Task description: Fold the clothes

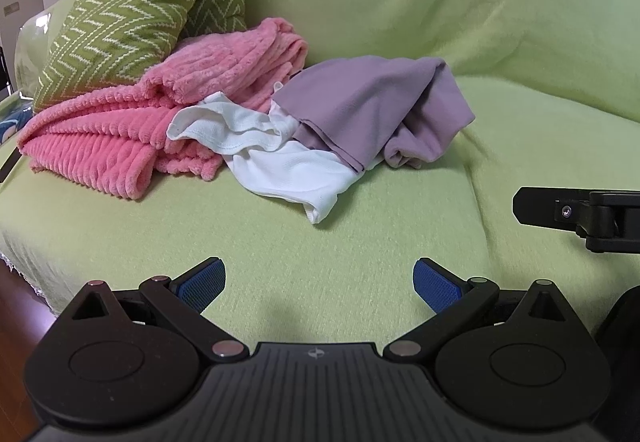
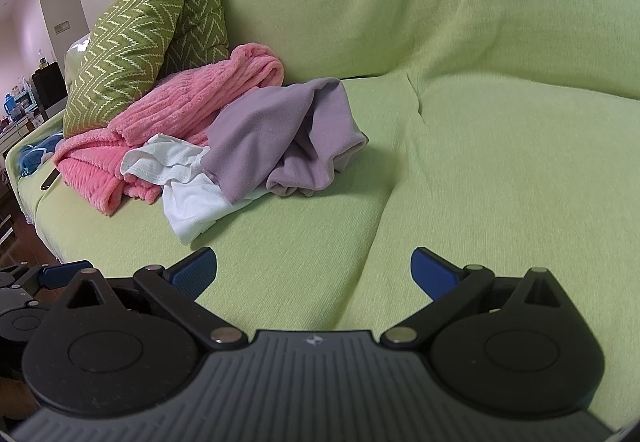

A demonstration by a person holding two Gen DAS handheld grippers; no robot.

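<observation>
Lilac garment (image 1: 360,110) lies ahead of spread left gripper (image 1: 320,284).

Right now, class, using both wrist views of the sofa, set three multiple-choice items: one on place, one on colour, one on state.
1. Where does the purple garment lie?
A. partly over the white garment
B. under the zigzag cushion
C. on the floor

2. What colour is the ribbed blanket?
A. blue
B. pink
C. grey

3. How do the left gripper and right gripper stand?
A. both shut on cloth
B. one holding cloth
C. both open, empty

Answers: 1 A, its edge covers the white cloth; 2 B, plainly pink; 3 C, blue pads apart over the bare sofa cover.
</observation>
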